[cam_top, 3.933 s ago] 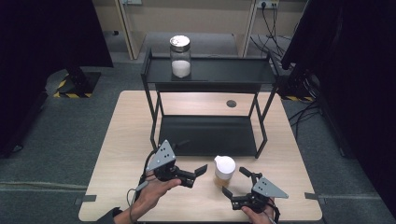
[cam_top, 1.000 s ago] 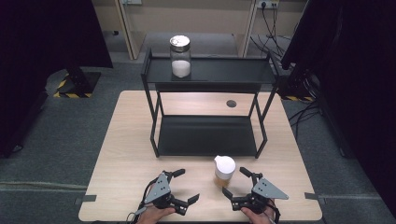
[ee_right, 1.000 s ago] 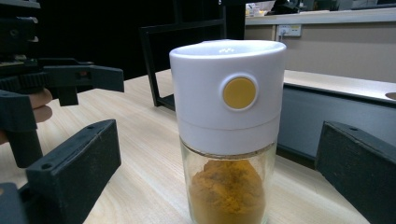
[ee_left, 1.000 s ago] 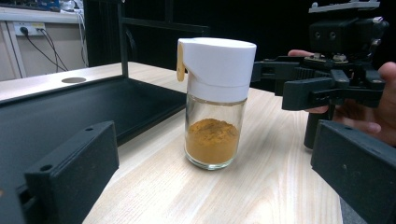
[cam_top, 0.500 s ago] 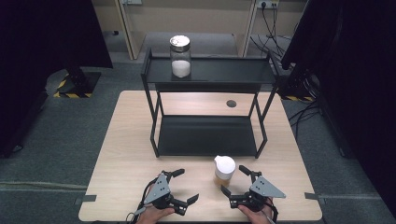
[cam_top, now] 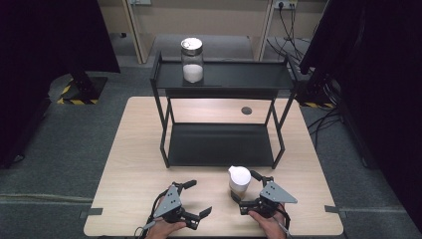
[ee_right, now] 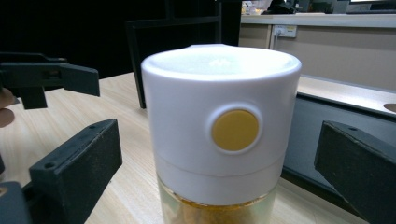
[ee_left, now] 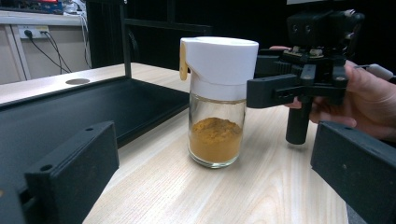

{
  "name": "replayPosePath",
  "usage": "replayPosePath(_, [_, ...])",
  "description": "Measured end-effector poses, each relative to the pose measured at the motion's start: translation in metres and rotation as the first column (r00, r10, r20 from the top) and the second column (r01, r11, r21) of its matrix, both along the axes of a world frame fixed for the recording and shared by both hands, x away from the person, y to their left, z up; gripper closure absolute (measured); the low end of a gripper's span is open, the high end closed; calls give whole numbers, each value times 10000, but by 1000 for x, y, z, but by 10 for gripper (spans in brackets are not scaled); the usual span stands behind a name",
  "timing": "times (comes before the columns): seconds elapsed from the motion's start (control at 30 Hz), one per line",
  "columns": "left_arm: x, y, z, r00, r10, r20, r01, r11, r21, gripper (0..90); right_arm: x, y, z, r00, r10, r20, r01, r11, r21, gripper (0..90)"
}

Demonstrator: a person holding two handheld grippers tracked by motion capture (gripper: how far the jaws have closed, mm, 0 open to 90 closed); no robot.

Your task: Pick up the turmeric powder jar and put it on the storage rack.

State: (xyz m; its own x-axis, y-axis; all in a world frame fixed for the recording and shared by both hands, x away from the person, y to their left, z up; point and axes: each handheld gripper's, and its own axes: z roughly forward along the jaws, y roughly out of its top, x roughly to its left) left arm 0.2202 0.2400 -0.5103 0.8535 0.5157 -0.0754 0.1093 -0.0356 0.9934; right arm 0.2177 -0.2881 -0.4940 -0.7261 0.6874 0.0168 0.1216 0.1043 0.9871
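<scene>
Nearest your side of the pale wooden worktop (cam_top: 129,164), your left gripper (cam_top: 191,200) sits low over the front edge with its black fingers (ee_left: 70,172) spread wide apart and nothing between them. Its own view looks across the wood at the small glass spice jar with a white cap and orange-brown powder (ee_left: 218,100), which stands upright on the worktop, clear of both of those fingers.

Just to the right of that, your right gripper (cam_top: 247,188) comes in from the front right, a grey three-cornered plate on top. Its fingers (ee_right: 77,168) are also open, and they stand either side of the jar: in the high view one reaches past the jar's far side and the other lies at its near side. In the right gripper view the white cap with its round yellow spot sits midway between the two fingers, with a gap showing on each side, so they are not clamped on it. The jar (cam_top: 239,181) stands near the front of the worktop, just in front of the lower shelf's front edge.

Beyond the jar stands a black metal two-tier rack (cam_top: 164,124). On the left part of its upper tray, well apart from both grippers, rests a tall clear glass jar with a metal lid and white contents (cam_top: 191,60).
</scene>
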Motion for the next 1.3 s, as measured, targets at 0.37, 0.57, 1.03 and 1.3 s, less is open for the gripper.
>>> replayPosePath(0.37, [0,-1,0,10000,-31,-36,31,10000,55,4,7,9,4,9996,20,-275,-31,9992,-392,190])
replayPosePath(0.57, [0,-1,-1,10000,37,-59,-37,10000,66,4,10,11,7,9989,35,-466,-65,9980,-633,306])
replayPosePath(1.03, [1,0,-1,9999,99,-115,-98,9999,82,6,-1,8,20,9990,-228,-393,212,9989,-413,310])
replayPosePath(1.3, [1,0,-1,9998,150,-116,-149,9999,71,9,-3,8,34,9996,-48,-287,36,9991,-413,310])
